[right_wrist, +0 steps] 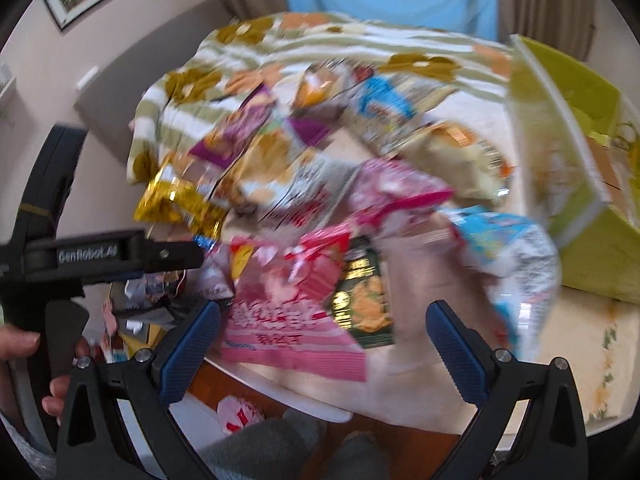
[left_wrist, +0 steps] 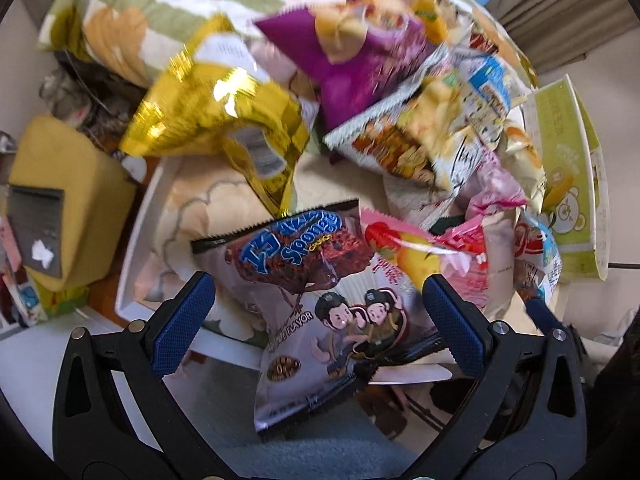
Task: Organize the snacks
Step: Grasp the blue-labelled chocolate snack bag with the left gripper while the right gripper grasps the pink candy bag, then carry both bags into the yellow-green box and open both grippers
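Striped floral cloth [right_wrist: 304, 40] covers the far part of a worktop [right_wrist: 400, 396] heaped with snack packets. From the left wrist view, the left gripper [left_wrist: 318, 312] has its jaws spread wide, gripping nothing; a cocoa sponge-cake packet [left_wrist: 304, 292] hangs over the near edge between them, with a gold packet [left_wrist: 224, 120] and a purple packet [left_wrist: 352, 48] farther back. At far right stands a green box [left_wrist: 568, 184]. From the right wrist view, blurred, the right gripper [right_wrist: 322, 334] also has its jaws spread, empty, above a pink packet [right_wrist: 296, 328] and a dark green packet [right_wrist: 366, 304]. A hand [right_wrist: 24, 356] holds the other gripper at left
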Motion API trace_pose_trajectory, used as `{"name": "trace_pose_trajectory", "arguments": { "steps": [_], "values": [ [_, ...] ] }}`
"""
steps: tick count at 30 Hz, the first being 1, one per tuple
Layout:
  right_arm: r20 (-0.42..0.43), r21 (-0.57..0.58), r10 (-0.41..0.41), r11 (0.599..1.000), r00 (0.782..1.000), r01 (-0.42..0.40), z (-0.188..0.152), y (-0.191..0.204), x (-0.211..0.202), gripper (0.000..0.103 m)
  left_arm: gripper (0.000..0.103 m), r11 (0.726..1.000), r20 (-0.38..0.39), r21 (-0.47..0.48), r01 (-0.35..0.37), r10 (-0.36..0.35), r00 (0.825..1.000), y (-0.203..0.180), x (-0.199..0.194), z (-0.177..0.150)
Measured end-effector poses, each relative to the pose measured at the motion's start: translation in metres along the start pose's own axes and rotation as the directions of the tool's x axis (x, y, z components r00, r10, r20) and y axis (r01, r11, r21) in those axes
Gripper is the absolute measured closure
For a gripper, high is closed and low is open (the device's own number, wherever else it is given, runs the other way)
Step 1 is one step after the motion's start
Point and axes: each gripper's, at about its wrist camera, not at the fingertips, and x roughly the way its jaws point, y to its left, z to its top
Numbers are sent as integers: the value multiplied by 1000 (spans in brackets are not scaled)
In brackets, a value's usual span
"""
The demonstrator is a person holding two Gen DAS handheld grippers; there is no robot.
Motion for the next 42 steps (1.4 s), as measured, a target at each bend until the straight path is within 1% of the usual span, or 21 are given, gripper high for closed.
{"name": "trace_pose_trajectory", "arguments": {
  "steps": [3, 5, 7, 14, 15, 16, 18, 21, 23, 26, 28, 31, 34, 37, 38, 40, 42],
  "values": [
    [-44, -42, -2, 999, 999, 0, -2, 9, 20, 0, 1, 999, -37, -7, 34, -34, 999, 1, 12, 2],
    [-63, -58, -1, 998, 998, -3, -3, 11, 29, 0, 1, 1000, -51, 0, 24, -24, 998, 3, 19, 4],
    [-77, -66, 9, 998, 997, -14, -3, 10, 37, 0, 1, 999, -63, 2, 38, -38, 997, 5, 23, 5],
    [-105, -66, 105, 991, 989, -113, 1, 2, 48, 0, 12, 998, -63, 39, 51, -49, 997, 10, 23, 6],
    [-109, -72, 112, 990, 988, -120, 0, 3, 49, 0, 22, 998, -62, 41, 55, -53, 997, 10, 21, 6],
    [-114, -79, 115, 989, 987, -125, 0, 4, 49, 0, 23, 997, -64, 41, 69, -67, 996, 9, 19, 6],
    [-132, -113, 111, 986, 985, -126, -1, 8, 52, 0, 27, 996, -61, 51, 67, -64, 996, 8, 17, 3],
    [-136, -144, 110, 981, 985, -129, -1, 14, 53, 0, 32, 995, -55, 76, 60, -56, 997, 6, 13, 1],
    [-143, -150, 115, 979, 983, -137, 1, 19, 58, 0, 33, 994, -47, 101, 41, -36, 998, 3, 10, -2],
    [-146, -165, 124, 975, 981, -147, 1, 22, 59, 0, 34, 992, -40, 124, 31, -26, 999, 8, 6, -6],
    [-146, -160, 127, 976, 981, -150, 1, 19, 58, 0, 35, 990, -35, 141, 22, -18, 999, 9, 4, -9],
    [-138, -102, 159, 980, 978, -173, 3, 9, 54, 0, 35, 986, -22, 164, 7, -3, 1000, 7, 6, -14],
    [-136, -51, 158, 985, 978, -166, 9, 5, 58, 1, 35, 984, -6, 178, -3, 5, 1000, 1, 8, -16],
    [-147, -35, 143, 988, 979, -150, 13, 10, 66, 12, 36, 981, 4, 192, -16, 16, 1000, -4, 10, -16],
    [-151, -29, 141, 989, 978, -147, 14, 11, 69, 17, 36, 981, 11, 191, -20, 19, 1000, -6, 10, -17],
    [-150, -2, 166, 986, 975, -168, 16, 10, 74, 27, 37, 982, 10, 190, -8, 7, 1000, -5, 10, -19],
    [-158, 23, 168, 986, 973, -166, 15, 11, 76, 37, 37, 978, 13, 206, -14, 12, 1000, -4, 7, -21]
  ]
}}
